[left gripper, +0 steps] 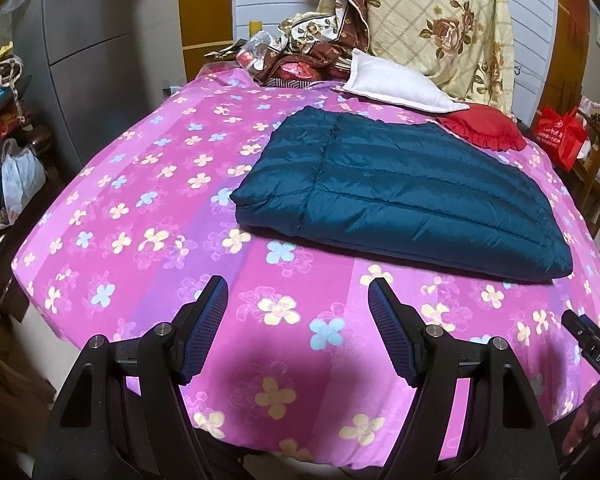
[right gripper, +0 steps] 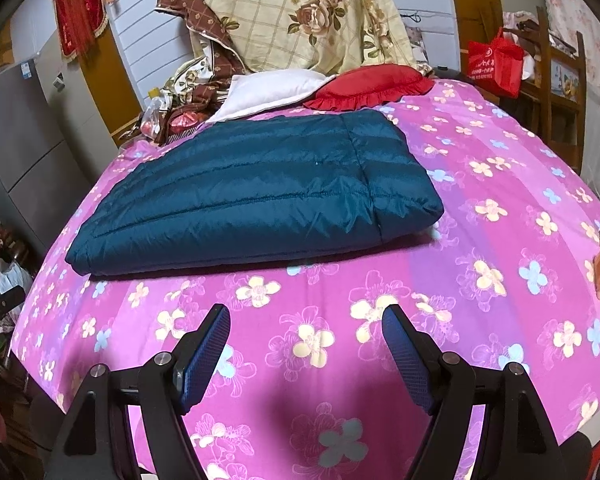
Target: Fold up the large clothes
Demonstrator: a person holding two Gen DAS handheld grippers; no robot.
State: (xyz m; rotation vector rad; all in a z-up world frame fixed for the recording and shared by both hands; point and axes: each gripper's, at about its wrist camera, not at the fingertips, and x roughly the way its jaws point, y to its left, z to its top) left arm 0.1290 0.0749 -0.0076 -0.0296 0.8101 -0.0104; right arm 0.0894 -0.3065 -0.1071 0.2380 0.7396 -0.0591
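Observation:
A dark teal quilted jacket [left gripper: 404, 192] lies folded into a flat rectangle on the pink flowered bedsheet [left gripper: 148, 208]. In the right wrist view the jacket [right gripper: 252, 196] sits left of centre, and the sheet [right gripper: 500, 200] spreads around it. My left gripper [left gripper: 298, 292] hovers over the sheet near the bed's front edge, short of the jacket, open with nothing between its blue pads. My right gripper [right gripper: 306, 320] hangs likewise in front of the jacket, open and empty. The other gripper's black tip [left gripper: 588, 344] shows at the right edge of the left wrist view.
A white pillow [left gripper: 396, 84], a red frilled cushion [left gripper: 484, 126] and a heap of floral bedding [left gripper: 440, 24] crowd the head of the bed. A red bag [right gripper: 496, 62] and wooden shelves stand at the right. A grey cabinet [left gripper: 88, 40] and bags stand at the left.

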